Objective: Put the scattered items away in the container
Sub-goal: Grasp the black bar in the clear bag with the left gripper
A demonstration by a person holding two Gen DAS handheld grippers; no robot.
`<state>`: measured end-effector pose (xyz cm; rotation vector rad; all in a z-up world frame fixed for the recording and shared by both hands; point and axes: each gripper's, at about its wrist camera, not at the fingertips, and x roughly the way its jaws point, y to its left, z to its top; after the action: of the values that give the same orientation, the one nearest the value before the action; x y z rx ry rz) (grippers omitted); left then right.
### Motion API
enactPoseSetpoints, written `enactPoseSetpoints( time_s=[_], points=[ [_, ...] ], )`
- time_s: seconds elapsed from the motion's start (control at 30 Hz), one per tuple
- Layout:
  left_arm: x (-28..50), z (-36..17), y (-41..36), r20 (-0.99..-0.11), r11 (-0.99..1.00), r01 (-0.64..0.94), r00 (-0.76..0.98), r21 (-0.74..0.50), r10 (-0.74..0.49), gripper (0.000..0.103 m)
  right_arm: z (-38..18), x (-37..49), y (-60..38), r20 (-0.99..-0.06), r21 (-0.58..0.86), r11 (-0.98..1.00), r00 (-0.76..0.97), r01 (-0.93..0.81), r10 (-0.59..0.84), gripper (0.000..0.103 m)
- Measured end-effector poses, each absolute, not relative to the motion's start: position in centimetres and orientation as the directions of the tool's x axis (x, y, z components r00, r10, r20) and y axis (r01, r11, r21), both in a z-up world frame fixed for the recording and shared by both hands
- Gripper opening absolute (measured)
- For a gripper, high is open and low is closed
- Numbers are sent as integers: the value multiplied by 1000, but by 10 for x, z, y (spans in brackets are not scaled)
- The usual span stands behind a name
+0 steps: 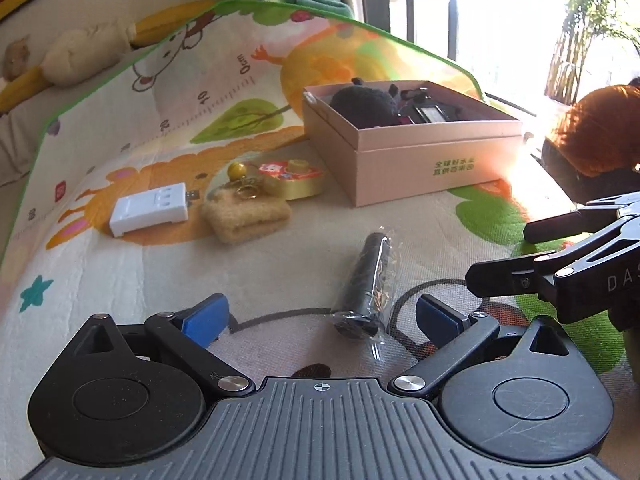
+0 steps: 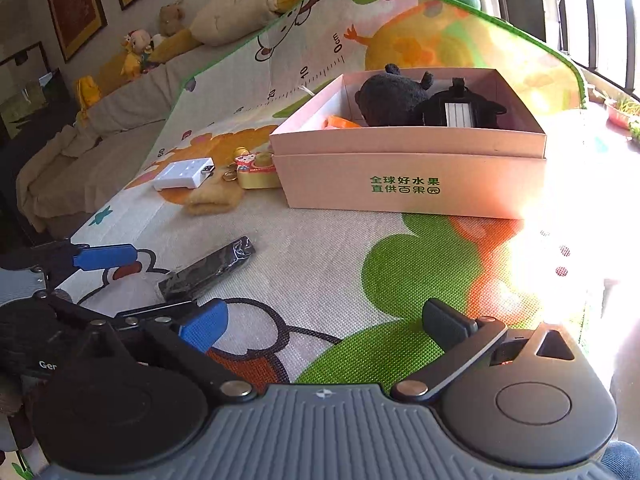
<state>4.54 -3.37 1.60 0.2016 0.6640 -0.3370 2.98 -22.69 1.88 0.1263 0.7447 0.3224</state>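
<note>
A black stick in clear wrap (image 1: 364, 280) (image 2: 208, 268) lies on the play mat (image 1: 280, 256). Its near end rests between the blue pads (image 1: 204, 320) of my left gripper (image 1: 320, 316) (image 2: 164, 280), which is open and does not touch it. My right gripper (image 2: 326, 324) (image 1: 500, 256) hovers open and empty over the mat, to the right of the stick. The pink box (image 1: 400, 160) (image 2: 400, 184) holds a black plush and a black device. A white charger (image 1: 150, 210) (image 2: 184, 174), a tan knitted pouch (image 1: 246, 212) (image 2: 214, 198) and a yellow tin (image 1: 296, 180) (image 2: 256, 170) lie left of it.
A sofa with plush toys (image 2: 224, 16) runs behind the mat on the left. An orange-brown plush (image 1: 596, 128) sits beyond the mat's right edge. Strong window glare (image 2: 568, 208) washes out the mat to the right of the box.
</note>
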Motion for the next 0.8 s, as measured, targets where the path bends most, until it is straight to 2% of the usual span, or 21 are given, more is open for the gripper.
enactPoseSetpoints(
  time_s=[0.07, 0.13, 0.17, 0.23, 0.3, 0.37, 0.47, 0.53, 0.6, 0.8],
  points=[
    [52, 14, -34, -647, 925, 374, 721, 61, -248, 80, 19, 29, -226, -645, 220, 945, 691, -243, 327, 103],
    [57, 14, -32, -650, 929, 369, 716, 43, -254, 69, 18, 29, -225, -645, 215, 946, 692, -242, 324, 103],
    [57, 15, -32, -648, 930, 363, 722, 55, -243, 67, 18, 29, -225, -644, 216, 946, 693, -242, 324, 103],
    [56, 17, -31, -642, 931, 357, 733, 81, -225, 46, 18, 29, -226, -642, 221, 945, 694, -240, 327, 103],
    [54, 18, -26, -641, 934, 342, 741, 103, -200, 40, 18, 28, -226, -641, 220, 946, 695, -240, 325, 103],
    [53, 18, -16, -634, 940, 311, 757, 137, -159, 41, 18, 29, -225, -642, 214, 947, 696, -240, 321, 103],
    [55, 15, 6, -612, 949, 229, 789, 217, -51, 50, 18, 29, -224, -646, 202, 949, 696, -240, 314, 103],
    [59, 15, 25, -600, 953, 163, 800, 254, 23, 61, 17, 29, -222, -649, 193, 951, 696, -240, 307, 103],
    [62, 17, 41, -595, 952, 103, 798, 287, 93, 61, 17, 29, -220, -653, 182, 953, 695, -241, 300, 103],
    [58, 19, 71, -615, 980, 52, 784, 192, 79, 78, 16, 30, -210, -682, 106, 962, 685, -253, 255, 103]
  ],
)
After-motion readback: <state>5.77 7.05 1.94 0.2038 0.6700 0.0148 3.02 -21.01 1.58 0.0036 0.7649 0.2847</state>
